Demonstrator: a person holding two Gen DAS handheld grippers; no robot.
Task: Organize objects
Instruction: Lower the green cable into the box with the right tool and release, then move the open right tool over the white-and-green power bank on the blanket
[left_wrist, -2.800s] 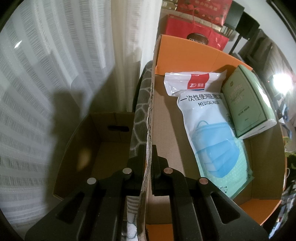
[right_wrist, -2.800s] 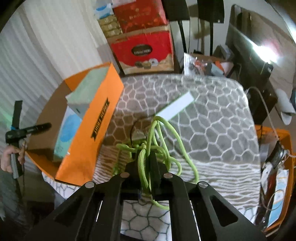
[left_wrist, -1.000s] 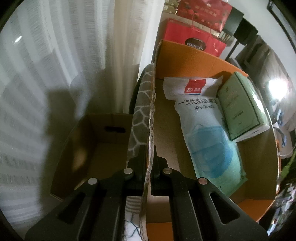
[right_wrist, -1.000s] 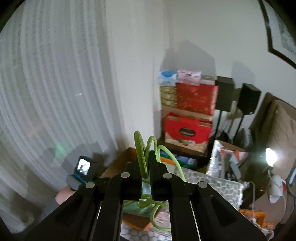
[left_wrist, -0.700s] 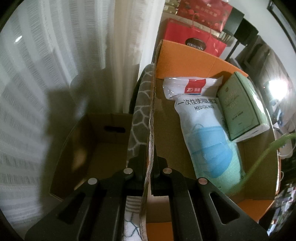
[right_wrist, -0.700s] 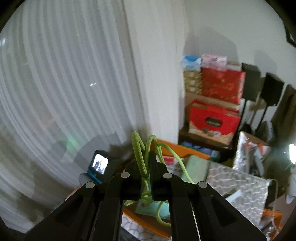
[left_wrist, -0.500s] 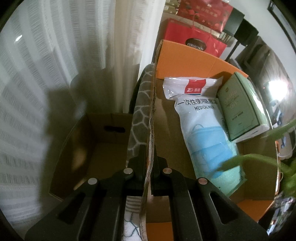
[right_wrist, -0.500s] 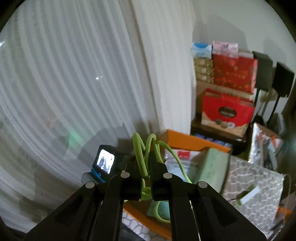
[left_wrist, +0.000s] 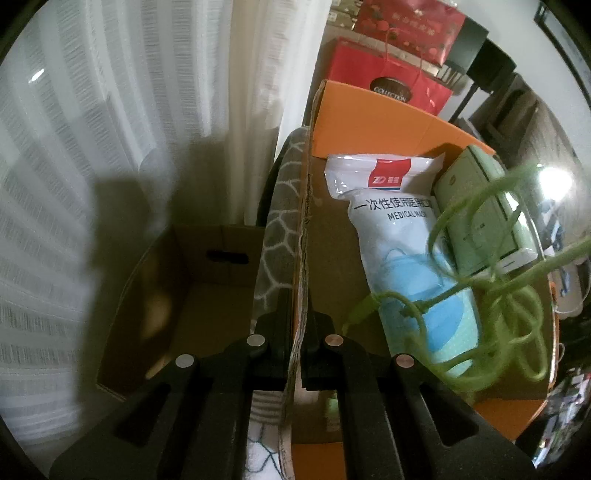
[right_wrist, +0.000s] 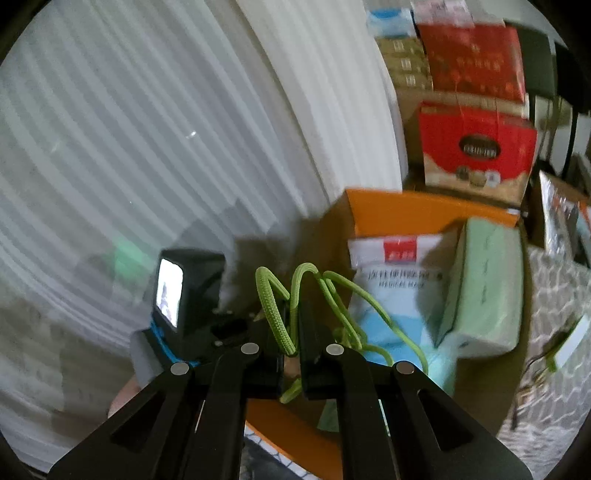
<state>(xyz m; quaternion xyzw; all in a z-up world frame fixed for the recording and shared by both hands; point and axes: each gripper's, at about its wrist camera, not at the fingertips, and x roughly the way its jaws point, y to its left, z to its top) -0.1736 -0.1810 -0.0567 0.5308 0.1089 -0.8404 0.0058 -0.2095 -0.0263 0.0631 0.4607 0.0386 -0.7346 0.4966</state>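
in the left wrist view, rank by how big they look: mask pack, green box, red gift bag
1. mask pack, clearly largest
2. green box
3. red gift bag

The last two look close; the bag sits farther back and is partly hidden, so that order is unsure.

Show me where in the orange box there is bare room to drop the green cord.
The bare patch of the orange box is the brown floor strip between the wall the left gripper pinches and the mask pack. The right side is crowded: the mask pack lies against the green tissue pack, with the green cord dangling over both.
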